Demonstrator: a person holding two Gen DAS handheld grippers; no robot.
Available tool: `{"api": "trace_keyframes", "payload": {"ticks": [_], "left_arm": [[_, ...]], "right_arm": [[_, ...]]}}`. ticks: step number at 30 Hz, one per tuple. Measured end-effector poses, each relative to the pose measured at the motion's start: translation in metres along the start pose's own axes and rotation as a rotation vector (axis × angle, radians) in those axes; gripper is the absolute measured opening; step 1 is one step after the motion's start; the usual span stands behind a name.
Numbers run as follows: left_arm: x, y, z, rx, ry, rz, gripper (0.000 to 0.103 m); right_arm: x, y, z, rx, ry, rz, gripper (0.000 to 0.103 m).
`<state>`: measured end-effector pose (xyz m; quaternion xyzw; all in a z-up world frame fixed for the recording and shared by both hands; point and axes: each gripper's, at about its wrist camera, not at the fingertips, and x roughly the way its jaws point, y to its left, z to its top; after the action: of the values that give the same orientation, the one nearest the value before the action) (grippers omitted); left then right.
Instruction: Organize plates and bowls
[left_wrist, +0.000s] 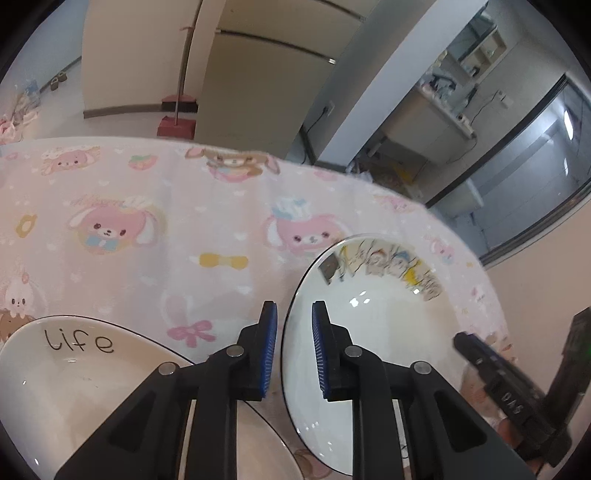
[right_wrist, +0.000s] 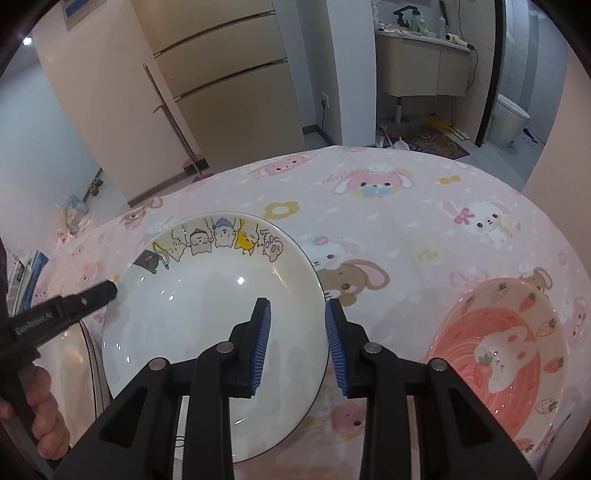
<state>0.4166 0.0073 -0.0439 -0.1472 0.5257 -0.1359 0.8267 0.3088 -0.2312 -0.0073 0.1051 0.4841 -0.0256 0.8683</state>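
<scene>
A white plate with cartoon cats (right_wrist: 207, 306) along its far edge lies on the pink bunny tablecloth (right_wrist: 388, 221). My right gripper (right_wrist: 297, 302) straddles its right rim, one blue pad over the inside and one against the outside, shut on it. My left gripper (left_wrist: 293, 306) has the same plate's (left_wrist: 369, 332) left rim between its narrow-set pads, shut on it. A left-gripper finger (right_wrist: 99, 293) shows at that rim in the right wrist view. A white plate lettered "life" (left_wrist: 74, 387) lies to the left. A pink strawberry bowl (right_wrist: 498, 350) sits to the right.
The "life" plate's rim (right_wrist: 86, 343) runs close beside or under the cartoon plate's left side. A person's hand (right_wrist: 44, 406) holds the left gripper. Beyond the table's far edge (left_wrist: 240, 149) stand a fridge (right_wrist: 221, 74) and a red broom and dustpan (left_wrist: 177, 125).
</scene>
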Motion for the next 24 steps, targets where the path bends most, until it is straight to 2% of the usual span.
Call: {"api": "trace_keyframes", "payload": {"ticks": [2, 5, 8, 11, 14, 16, 17, 21, 24], "left_arm": [[0.007, -0.004, 0.001, 0.028, 0.032, -0.009, 0.02], [0.018, -0.016, 0.011, 0.107, 0.098, 0.061, 0.02], [0.024, -0.02, 0.02, 0.127, 0.142, 0.066, 0.02], [0.032, -0.024, 0.027, 0.164, 0.198, 0.071, 0.02], [0.039, -0.028, 0.032, 0.22, 0.235, 0.092, 0.02], [0.045, -0.033, 0.036, 0.262, 0.285, 0.065, 0.02], [0.048, -0.035, 0.039, 0.283, 0.31, 0.061, 0.02], [0.054, -0.029, 0.044, 0.268, 0.375, -0.001, 0.02], [0.062, -0.023, 0.045, 0.269, 0.417, -0.071, 0.02]], "right_arm": [[0.004, -0.002, 0.003, -0.021, 0.02, -0.02, 0.03], [0.011, -0.002, 0.01, -0.046, 0.06, -0.031, 0.029], [0.02, -0.005, 0.021, -0.018, 0.109, -0.04, 0.029], [0.028, -0.008, 0.036, -0.024, 0.147, 0.007, 0.029], [0.048, -0.002, 0.05, -0.105, 0.255, 0.083, 0.029], [0.064, 0.002, 0.052, -0.161, 0.336, 0.086, 0.028], [0.067, 0.001, 0.053, -0.163, 0.35, 0.121, 0.028], [0.068, -0.016, 0.054, -0.102, 0.373, 0.216, 0.021], [0.068, -0.026, 0.052, -0.066, 0.373, 0.276, 0.02]]}}
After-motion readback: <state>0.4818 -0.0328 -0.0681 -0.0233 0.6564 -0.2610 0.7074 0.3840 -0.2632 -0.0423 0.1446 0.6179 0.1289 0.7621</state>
